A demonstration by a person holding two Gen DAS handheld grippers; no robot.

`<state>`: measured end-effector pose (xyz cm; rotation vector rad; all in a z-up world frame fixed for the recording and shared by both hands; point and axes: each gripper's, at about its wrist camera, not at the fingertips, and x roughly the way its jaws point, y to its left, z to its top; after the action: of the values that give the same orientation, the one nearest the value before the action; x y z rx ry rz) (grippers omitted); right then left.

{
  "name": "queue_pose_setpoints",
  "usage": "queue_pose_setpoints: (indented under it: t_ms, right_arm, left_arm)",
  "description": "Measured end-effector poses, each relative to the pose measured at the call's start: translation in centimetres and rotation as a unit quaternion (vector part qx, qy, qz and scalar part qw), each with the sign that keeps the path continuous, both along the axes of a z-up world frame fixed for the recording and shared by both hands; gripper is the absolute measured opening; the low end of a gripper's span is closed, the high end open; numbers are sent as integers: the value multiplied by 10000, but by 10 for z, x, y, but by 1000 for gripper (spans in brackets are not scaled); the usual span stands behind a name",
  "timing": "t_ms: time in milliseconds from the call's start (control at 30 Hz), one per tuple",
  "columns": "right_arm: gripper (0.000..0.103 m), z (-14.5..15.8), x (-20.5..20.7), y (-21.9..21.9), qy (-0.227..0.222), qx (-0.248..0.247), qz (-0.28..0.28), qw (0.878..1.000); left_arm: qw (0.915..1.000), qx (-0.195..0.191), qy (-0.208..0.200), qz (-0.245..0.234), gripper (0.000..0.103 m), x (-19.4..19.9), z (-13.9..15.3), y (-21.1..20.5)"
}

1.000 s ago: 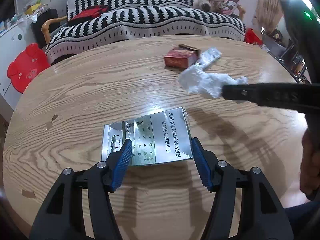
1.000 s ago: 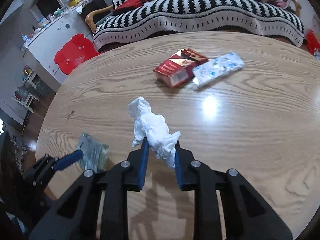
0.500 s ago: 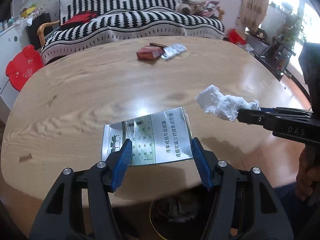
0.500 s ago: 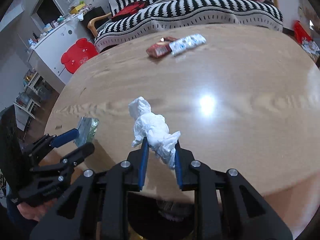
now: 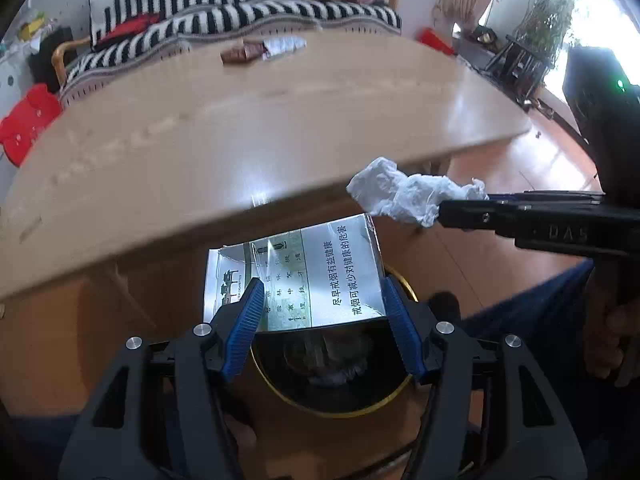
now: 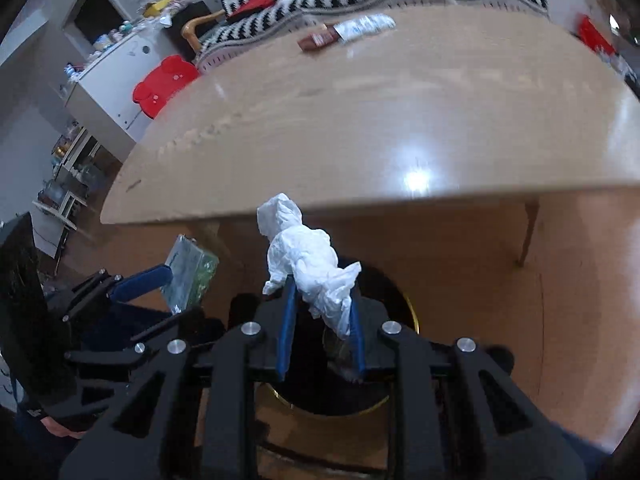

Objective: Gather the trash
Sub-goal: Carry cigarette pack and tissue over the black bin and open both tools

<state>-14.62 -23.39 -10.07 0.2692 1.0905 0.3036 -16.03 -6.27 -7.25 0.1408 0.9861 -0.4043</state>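
Note:
My left gripper (image 5: 322,294) is shut on a silver cigarette pack (image 5: 304,276) with Chinese print and holds it over a dark round bin with a gold rim (image 5: 340,412) on the floor. My right gripper (image 6: 322,298) is shut on a crumpled white tissue (image 6: 308,260) and holds it above the same bin (image 6: 414,320). The tissue (image 5: 408,194) and right gripper show at the right of the left wrist view. The pack (image 6: 190,276) and the left gripper show at the left of the right wrist view. Some trash lies inside the bin.
The oval wooden table (image 5: 240,140) lies just beyond and above both grippers. A red box (image 5: 240,53) and a white packet (image 5: 286,44) lie at its far side. A striped sofa (image 5: 240,12) and a red stool (image 5: 24,124) stand behind.
Both grippers have pulled back off the table edge and dropped lower, carrying the pack and the tissue. The bin has come fully into view beneath them.

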Motion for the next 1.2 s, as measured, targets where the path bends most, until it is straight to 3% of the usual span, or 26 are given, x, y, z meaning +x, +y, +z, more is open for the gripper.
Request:
queue_pose_setpoints:
  t_ms: [200, 367, 1033, 1133, 1200]
  right_arm:
    - [24, -14, 5, 8, 261, -113, -8, 9996]
    - [24, -16, 10, 16, 355, -126, 97, 9992]
    - [26, -22, 16, 17, 450, -154, 104, 9988]
    - [38, -22, 16, 15, 444, -103, 40, 9990]
    - [64, -19, 15, 13, 389, -67, -3, 9992]
  left_arm:
    - [9982, 50, 594, 24, 60, 6, -35, -7]
    - [9952, -192, 952, 156, 60, 12, -46, -4]
    - [9953, -60, 963, 98, 62, 15, -49, -13]
    - [9952, -57, 968, 142, 66, 17, -50, -12]
    - [9948, -85, 996, 173, 71, 18, -52, -11]
